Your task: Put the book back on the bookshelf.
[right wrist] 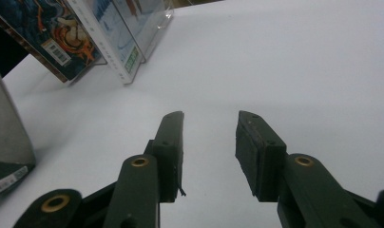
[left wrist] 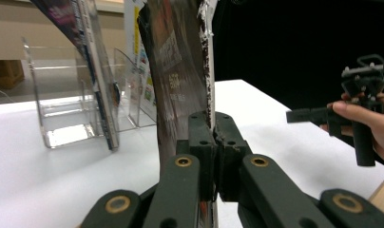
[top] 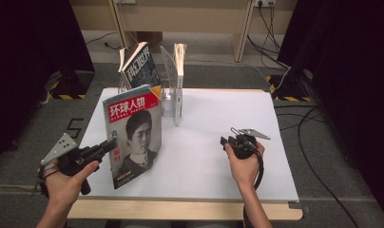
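We're carrying the magazine (top: 134, 134) upright, left tongs (top: 106, 145) clamped on its edge; right tongs (top: 226, 142) empty, apart. Next: slot it into the clear rack (top: 168, 97).

The left hand (top: 69, 175) comes in from the bottom left, forearm angled up and inward, wrapped around the left tool (top: 106, 145), which points level toward the right. Its jaws are pressed together. The right hand (top: 244, 166) rises from the bottom right and grips the right tool (top: 224, 141), jaws parted with nothing between them, aimed left and slightly downward.
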{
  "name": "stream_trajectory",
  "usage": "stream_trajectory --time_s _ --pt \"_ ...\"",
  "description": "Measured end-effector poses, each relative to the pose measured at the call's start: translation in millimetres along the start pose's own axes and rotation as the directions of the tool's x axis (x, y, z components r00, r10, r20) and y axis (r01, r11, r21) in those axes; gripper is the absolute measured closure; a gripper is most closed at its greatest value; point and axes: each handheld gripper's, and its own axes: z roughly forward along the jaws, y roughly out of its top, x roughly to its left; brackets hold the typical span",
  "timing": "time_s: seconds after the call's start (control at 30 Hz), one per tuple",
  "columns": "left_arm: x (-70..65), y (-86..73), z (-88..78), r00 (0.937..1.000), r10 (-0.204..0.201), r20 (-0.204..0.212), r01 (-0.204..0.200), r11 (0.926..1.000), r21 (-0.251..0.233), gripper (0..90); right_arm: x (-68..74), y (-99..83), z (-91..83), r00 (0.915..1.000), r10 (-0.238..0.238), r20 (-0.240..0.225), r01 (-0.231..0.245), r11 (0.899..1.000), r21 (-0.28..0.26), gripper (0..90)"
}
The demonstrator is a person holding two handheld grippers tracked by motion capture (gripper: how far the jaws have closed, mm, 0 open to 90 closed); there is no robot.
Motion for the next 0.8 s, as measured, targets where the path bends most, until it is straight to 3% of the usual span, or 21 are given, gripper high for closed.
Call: stream_trajectory --time_s 0.1,0.27,0.7,0.8 --pt "4.4 1.9 -7.7 0.9997 -0.012 -0.019 0.011 0.9997 -0.023 87.3 -4.9 -5.7 0.5 1.0 0.006 0.006 -0.006 1.0 0.006 62.6" --pt "11.8 4.8 -19.0 0.9976 0.003 -0.069 -0.005 0.9995 -0.031 87.3 -11.3 -12.0 1.2 0.9996 0.02 0.021 -0.021 1.0 0.011 62.6" --pt "25.4 7.5 -42.2 0.9908 -0.031 -0.131 0.024 0.9982 -0.056 87.3 -18.5 -17.8 1.2 0.9986 0.038 0.038 -0.038 0.999 0.016 62.7" --pt "28.4 8.6 -47.7 0.9883 -0.057 -0.142 0.049 0.9972 -0.055 87.3 -19.2 -18.7 1.8 0.9987 0.032 0.04 -0.033 0.999 0.016 62.6"
